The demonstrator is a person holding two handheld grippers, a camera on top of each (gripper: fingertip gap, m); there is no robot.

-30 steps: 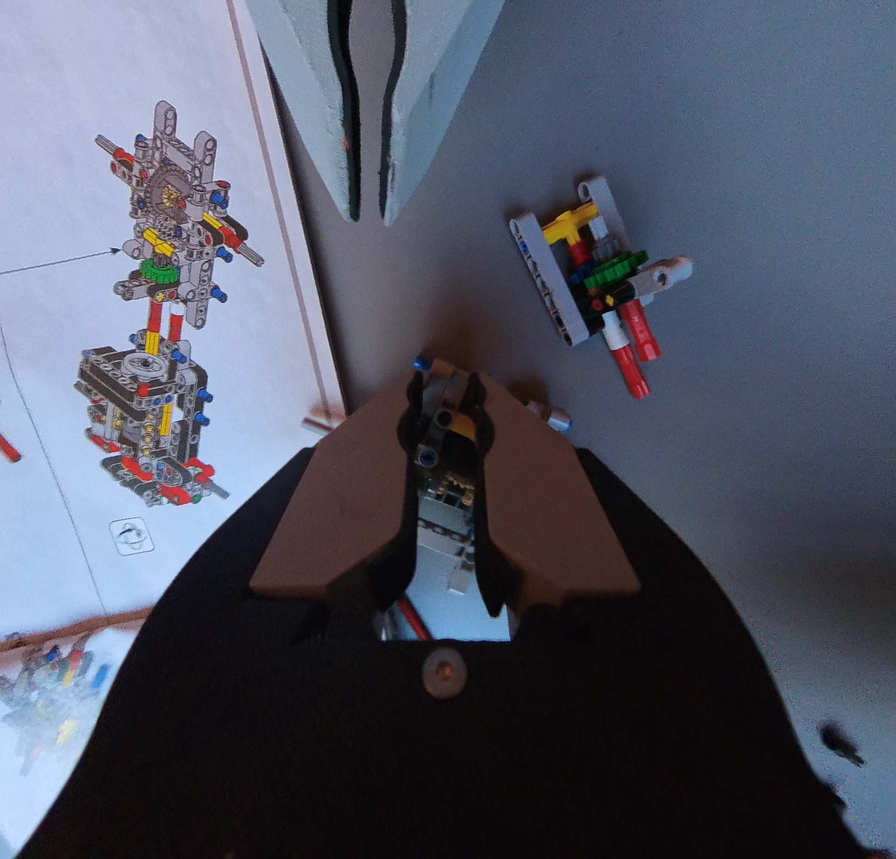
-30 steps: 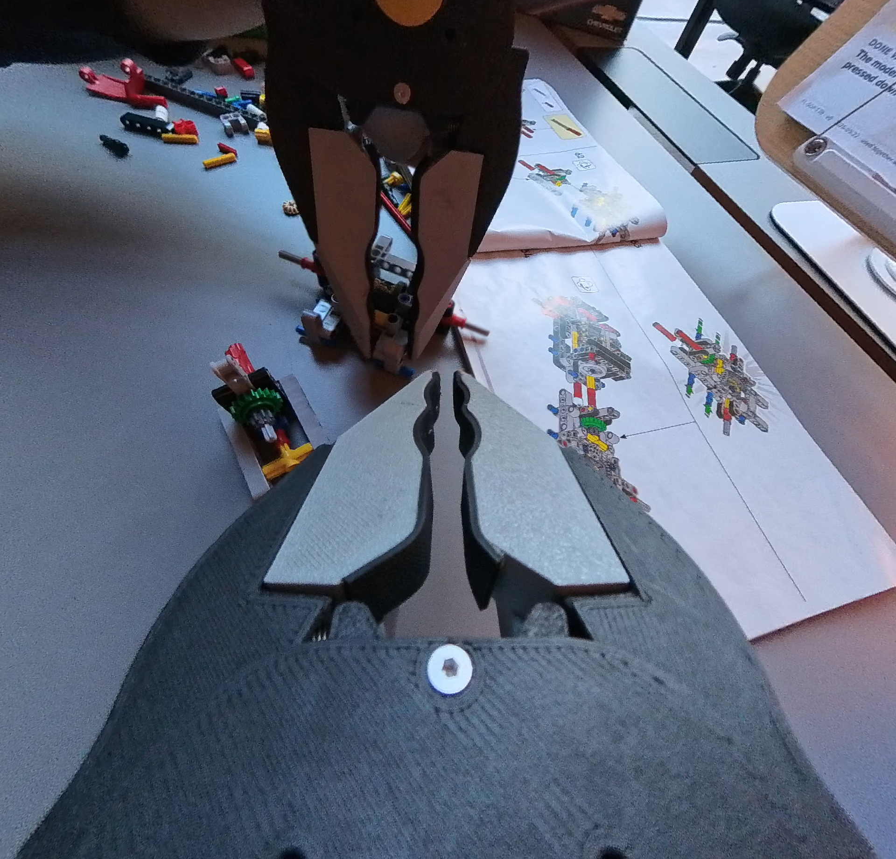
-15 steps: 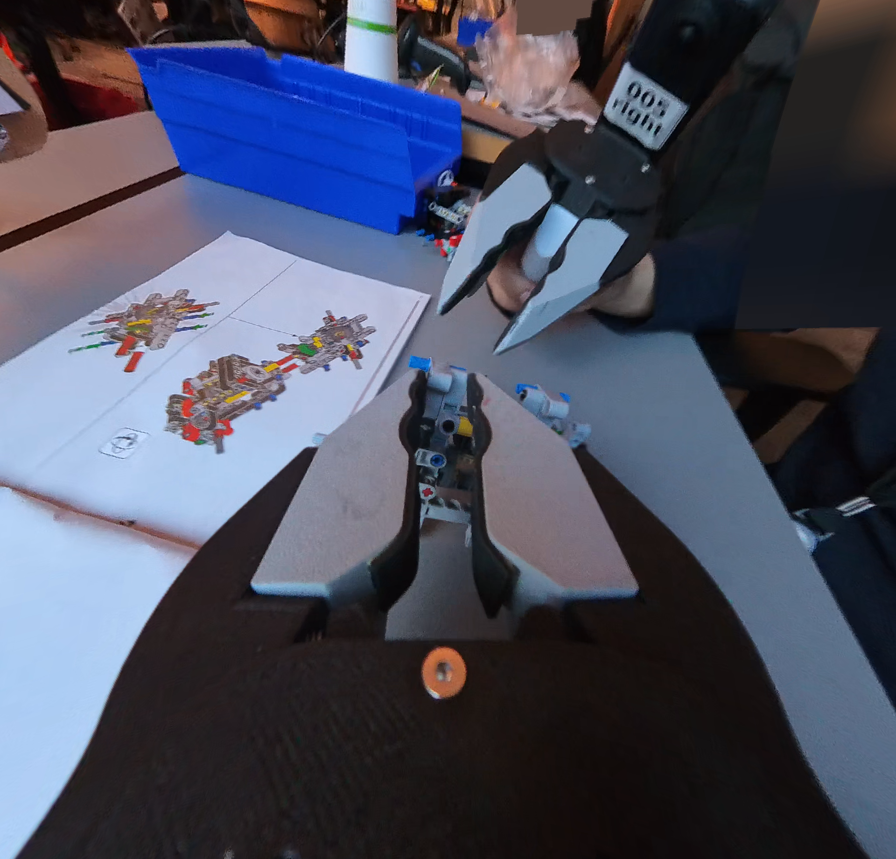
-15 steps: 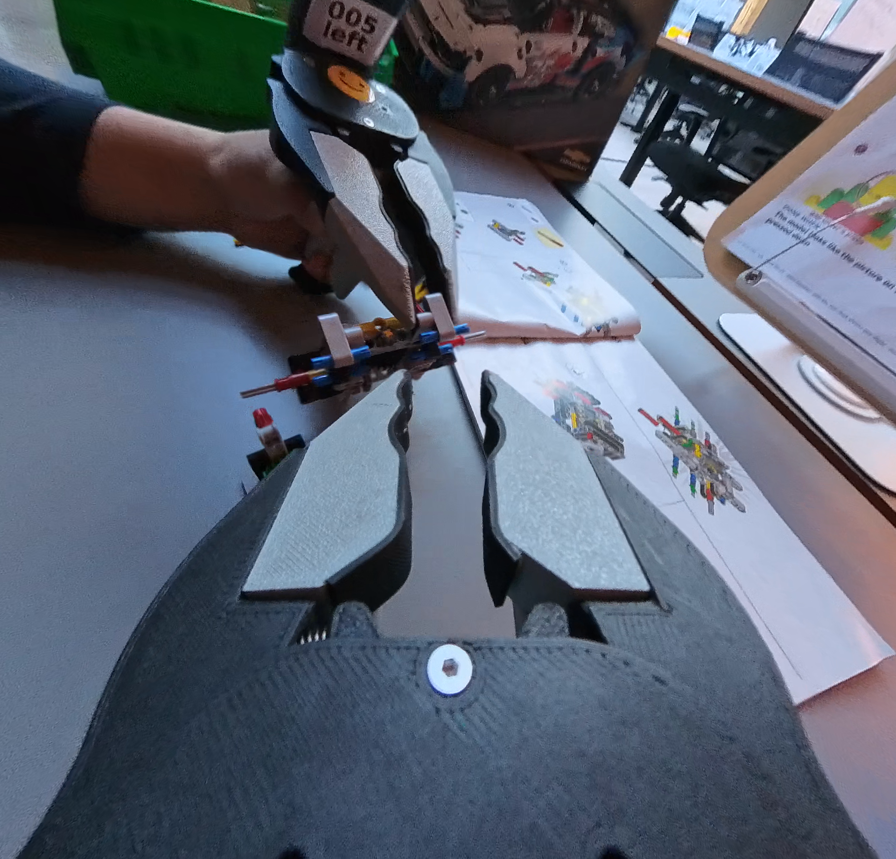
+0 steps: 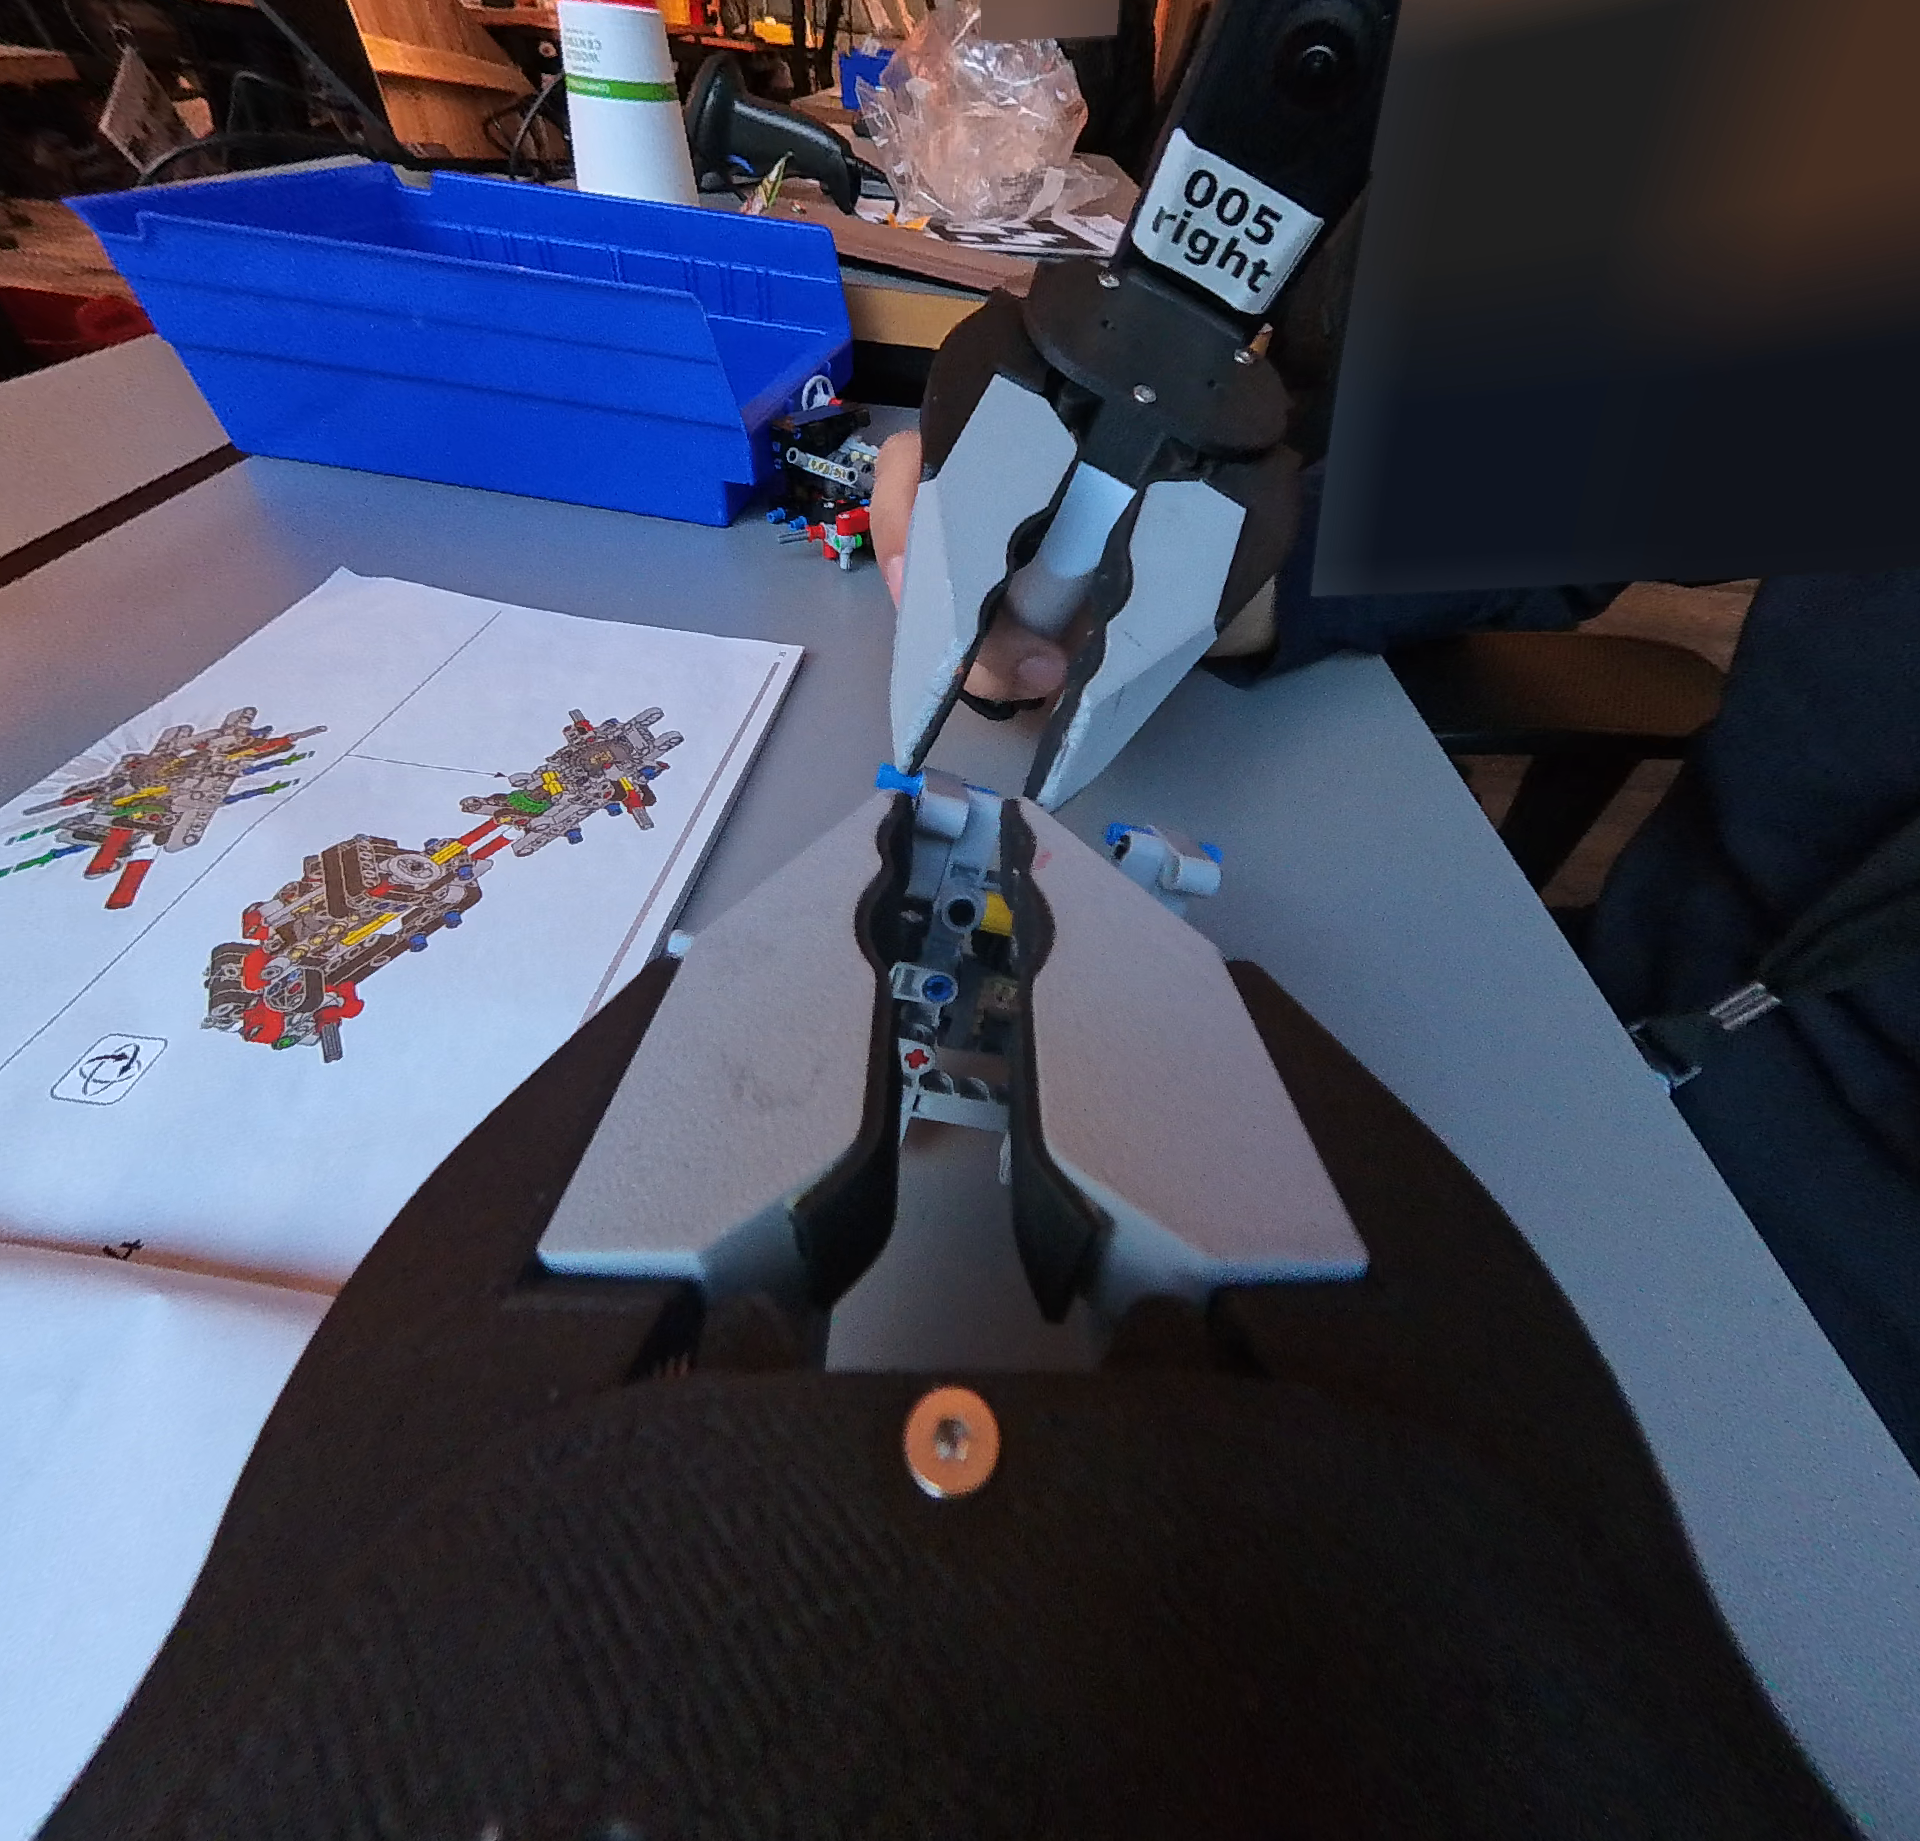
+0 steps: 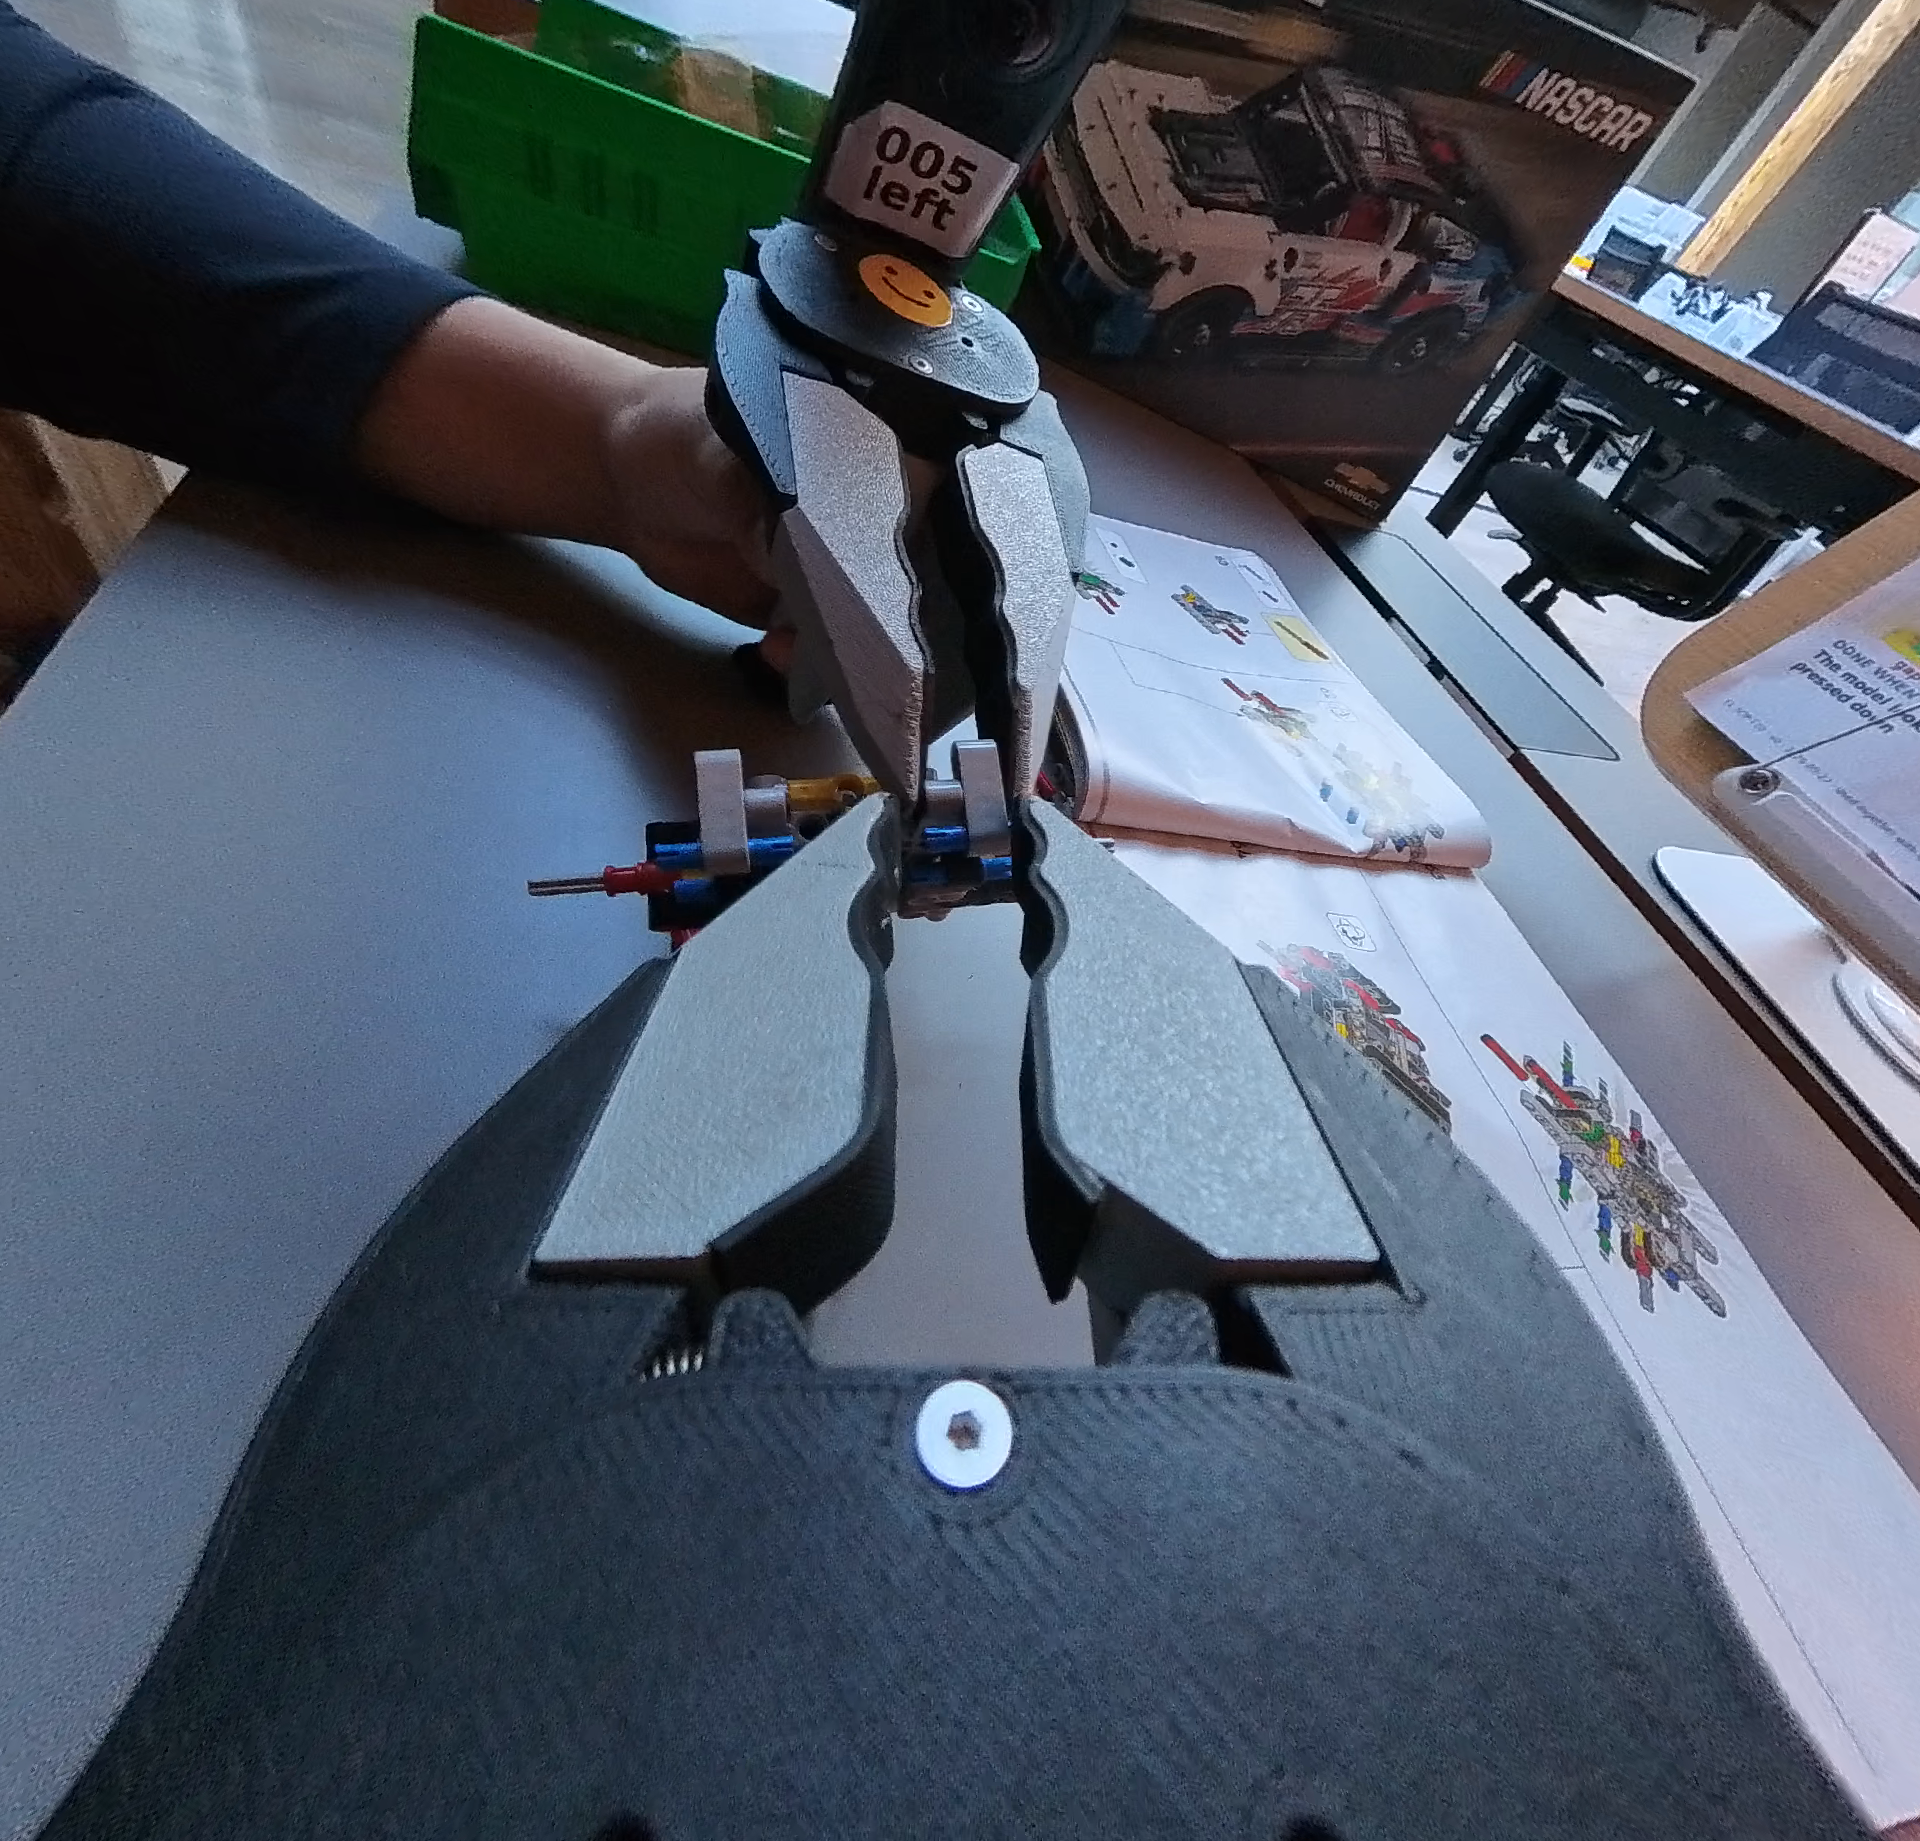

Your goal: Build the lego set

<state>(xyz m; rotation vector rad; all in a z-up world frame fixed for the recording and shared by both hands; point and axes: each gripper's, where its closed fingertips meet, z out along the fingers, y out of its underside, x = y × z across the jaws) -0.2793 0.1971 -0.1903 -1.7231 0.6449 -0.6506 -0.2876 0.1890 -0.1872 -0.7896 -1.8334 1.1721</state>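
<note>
A small toy-brick assembly of grey beams, blue pins, a yellow connector and a red axle is held above the grey bench. The left gripper has its jaws clamped on it; the right gripper straddles one end, and I cannot tell whether it presses. Only the left wrist view shows the blue plastic bin; only the right, the green bin.
</note>
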